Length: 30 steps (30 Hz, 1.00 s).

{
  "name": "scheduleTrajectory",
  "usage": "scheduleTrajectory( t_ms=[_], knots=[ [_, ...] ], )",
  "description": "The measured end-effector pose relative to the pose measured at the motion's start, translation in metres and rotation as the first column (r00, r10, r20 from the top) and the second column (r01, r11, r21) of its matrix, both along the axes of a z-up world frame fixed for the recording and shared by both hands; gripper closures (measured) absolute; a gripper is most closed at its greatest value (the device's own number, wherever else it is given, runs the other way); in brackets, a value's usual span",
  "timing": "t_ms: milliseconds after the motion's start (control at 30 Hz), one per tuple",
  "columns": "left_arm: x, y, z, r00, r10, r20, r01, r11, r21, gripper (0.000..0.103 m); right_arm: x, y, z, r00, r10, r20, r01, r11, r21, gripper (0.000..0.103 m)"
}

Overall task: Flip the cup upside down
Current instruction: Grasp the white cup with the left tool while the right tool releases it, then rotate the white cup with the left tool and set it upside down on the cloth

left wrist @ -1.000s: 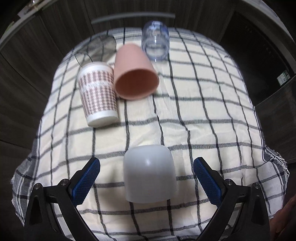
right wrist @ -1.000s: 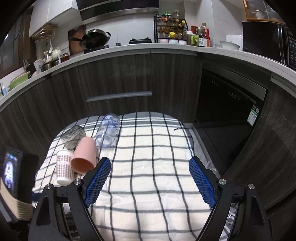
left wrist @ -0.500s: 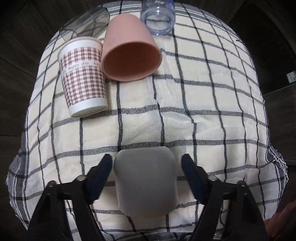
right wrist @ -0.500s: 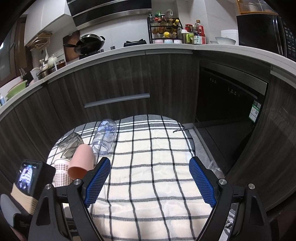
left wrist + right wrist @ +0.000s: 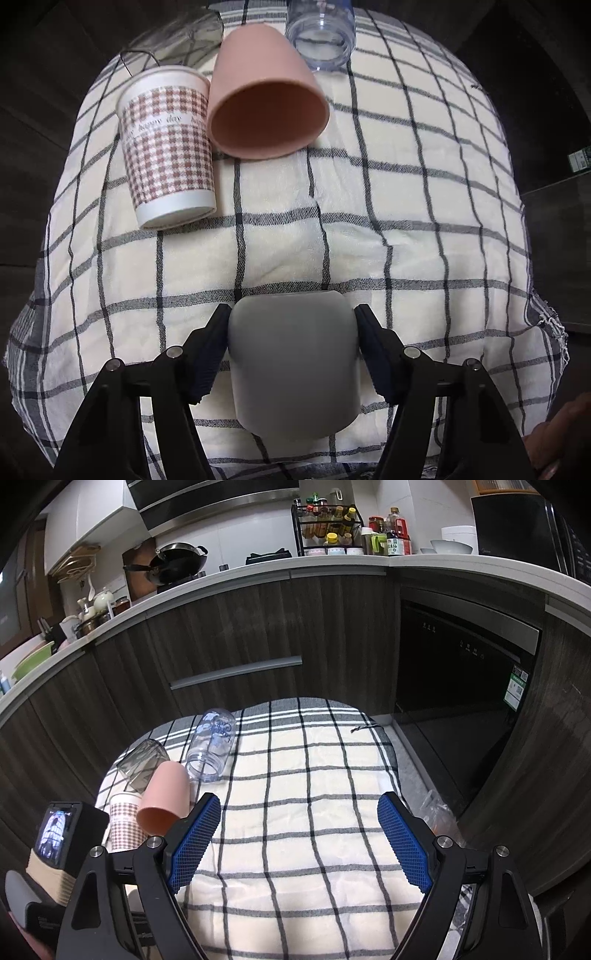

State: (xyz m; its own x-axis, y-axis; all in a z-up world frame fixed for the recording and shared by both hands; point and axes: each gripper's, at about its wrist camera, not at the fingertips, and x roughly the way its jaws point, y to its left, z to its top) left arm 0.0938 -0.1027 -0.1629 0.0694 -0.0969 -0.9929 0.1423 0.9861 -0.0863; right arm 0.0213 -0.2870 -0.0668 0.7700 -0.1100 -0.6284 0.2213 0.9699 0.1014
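A white cup (image 5: 293,373) lies on its side on the checked cloth (image 5: 406,206), its closed base pointing away from me. My left gripper (image 5: 291,325) is shut on it, one finger against each side of the cup. A pink cup (image 5: 266,99) lies on its side farther back, its mouth facing me, and also shows in the right wrist view (image 5: 166,797). My right gripper (image 5: 299,834) is open and empty above the cloth, to the right of the cups.
A checked paper cup (image 5: 166,147) stands upside down left of the pink cup. A clear glass (image 5: 177,40) and a clear plastic bottle (image 5: 319,33) lie at the back. Dark cabinets (image 5: 240,635) and a dishwasher (image 5: 461,672) stand behind the table.
My left gripper has moved forward around the white cup and closed on its sides. The right gripper has stayed open and nearly still.
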Motion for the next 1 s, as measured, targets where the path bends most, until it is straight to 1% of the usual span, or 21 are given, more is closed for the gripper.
scheduleTrajectory(
  t_ms=[33,133,200,233,300,333,367,433,500,533,567,600,633,767,867,967,1000],
  knots=[
    [-0.001,0.001,0.005,1.0,-0.004,0.018,0.004,1.0,0.0,0.037,0.0,0.0,0.0,1.0,0.0,-0.002,0.0,1.0,0.003,0.016],
    [-0.008,-0.001,0.025,0.992,-0.035,0.118,0.035,0.999,0.003,0.037,-0.001,0.0,0.0,1.0,0.0,-0.002,0.0,1.0,0.012,0.016],
    [-0.014,0.001,0.04,0.974,-0.05,0.221,0.053,0.999,-0.005,0.037,-0.001,0.0,0.001,1.0,0.001,0.0,-0.001,1.0,0.016,0.016],
    [-0.019,0.002,0.046,0.96,-0.057,0.274,0.06,0.998,-0.003,0.037,-0.002,0.001,0.002,1.0,0.001,0.004,-0.001,1.0,0.016,0.016],
    [-0.026,0.004,0.059,0.913,-0.059,0.404,0.067,0.998,-0.005,0.037,-0.003,0.003,0.003,1.0,0.004,0.008,-0.004,1.0,0.009,0.016],
    [-0.027,0.005,0.062,0.89,-0.057,0.453,0.069,0.998,-0.01,0.037,-0.004,0.006,0.003,1.0,0.008,0.009,-0.008,1.0,-0.008,0.016],
    [-0.03,0.007,0.063,0.853,-0.051,0.519,0.072,0.997,-0.021,0.037,-0.004,0.006,0.003,1.0,0.008,0.009,-0.008,1.0,-0.008,0.016],
    [-0.032,0.014,0.06,0.799,-0.028,0.6,0.075,0.996,-0.053,0.037,-0.005,0.011,0.002,1.0,0.015,0.008,-0.015,1.0,-0.027,0.016],
    [-0.028,0.017,0.059,0.751,0.01,0.66,0.069,0.993,-0.093,0.037,-0.005,0.019,0.001,1.0,0.03,0.005,-0.03,0.998,-0.057,0.016],
    [-0.026,0.019,0.055,0.722,0.018,0.691,0.061,0.994,-0.089,0.037,-0.005,0.021,0.0,0.999,0.036,0.004,-0.035,0.997,-0.066,0.016],
    [-0.027,0.02,0.051,0.701,0.022,0.713,0.051,0.995,-0.08,0.037,-0.005,0.024,0.0,0.999,0.042,0.001,-0.042,0.996,-0.075,0.016],
    [-0.024,0.023,0.047,0.689,0.032,0.724,0.044,0.995,-0.086,0.037,-0.005,0.026,0.0,0.999,0.047,-0.001,-0.046,0.995,-0.083,0.016],
    [-0.022,0.026,0.044,0.688,0.04,0.725,0.042,0.995,-0.095,0.037,-0.005,0.026,0.0,0.999,0.047,-0.001,-0.046,0.995,-0.083,0.016],
    [-0.02,0.029,0.029,0.726,0.052,0.685,0.035,0.993,-0.112,0.037,-0.008,0.036,0.0,0.998,0.068,-0.009,-0.069,0.992,-0.105,0.016],
    [-0.027,0.027,0.022,0.743,0.031,0.668,0.039,0.995,-0.09,0.037,-0.01,0.04,0.0,0.997,0.077,-0.015,-0.079,0.989,-0.123,0.016],
    [-0.031,0.029,0.012,0.793,0.036,0.609,0.027,0.995,-0.095,0.037,-0.01,0.04,0.0,0.996,0.08,-0.031,-0.083,0.99,-0.115,0.016],
    [-0.033,0.031,0.01,0.8,0.038,0.599,0.023,0.995,-0.094,0.037,-0.01,0.039,0.0,0.996,0.08,-0.034,-0.083,0.99,-0.112,0.016]
  ],
)
